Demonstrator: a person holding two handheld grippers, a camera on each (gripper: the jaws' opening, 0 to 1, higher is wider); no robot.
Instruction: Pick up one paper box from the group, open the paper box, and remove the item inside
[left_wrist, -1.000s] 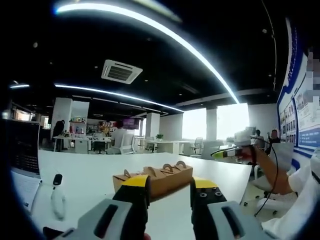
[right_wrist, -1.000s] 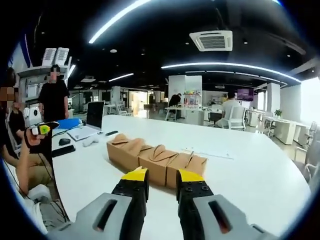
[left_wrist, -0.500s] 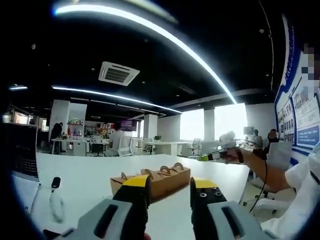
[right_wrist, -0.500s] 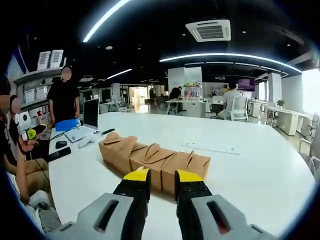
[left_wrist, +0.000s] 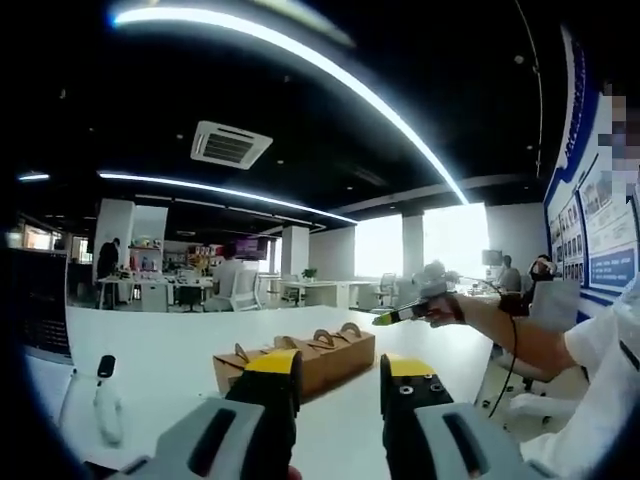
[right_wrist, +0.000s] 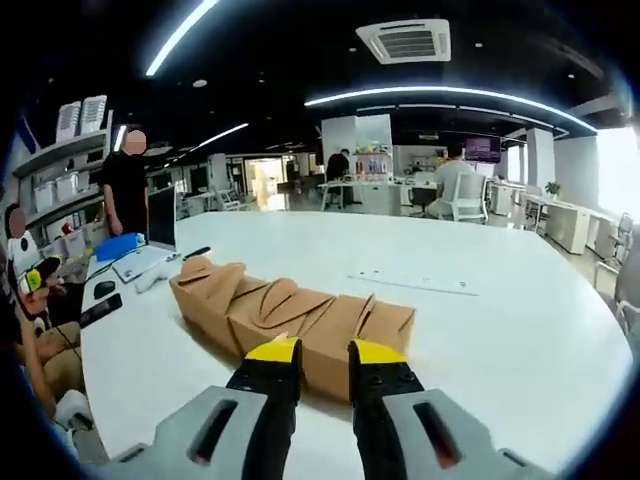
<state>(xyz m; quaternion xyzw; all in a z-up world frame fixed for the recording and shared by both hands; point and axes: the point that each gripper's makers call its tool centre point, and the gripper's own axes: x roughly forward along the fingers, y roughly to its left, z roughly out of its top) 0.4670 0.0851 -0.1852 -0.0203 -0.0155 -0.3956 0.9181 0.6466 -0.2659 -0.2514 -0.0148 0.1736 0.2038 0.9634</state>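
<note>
A row of several brown paper boxes (left_wrist: 298, 358) with folded handle tops lies on the white table (left_wrist: 160, 350). In the left gripper view my left gripper (left_wrist: 340, 378) stands open just in front of the row, nothing between its yellow-tipped jaws. The right gripper (left_wrist: 400, 314), held in a hand, comes in from the right above the table. In the right gripper view the boxes (right_wrist: 290, 315) run from left to right, close ahead. My right gripper (right_wrist: 324, 356) is open with a narrow gap, just short of the nearest box. The left gripper (right_wrist: 42, 276) appears at the far left.
A laptop (right_wrist: 160, 225), a white mouse (right_wrist: 152, 280) and a dark phone (right_wrist: 100, 308) lie on the table left of the boxes. A thin paper strip (right_wrist: 415, 283) lies behind them. A person (right_wrist: 128, 190) stands at the left. Another white mouse (left_wrist: 105, 415) lies near my left gripper.
The right gripper's camera has come closer to the boxes, which now look larger, and its jaws have narrowed a little. In the left gripper view the right gripper has moved left, toward the boxes.
</note>
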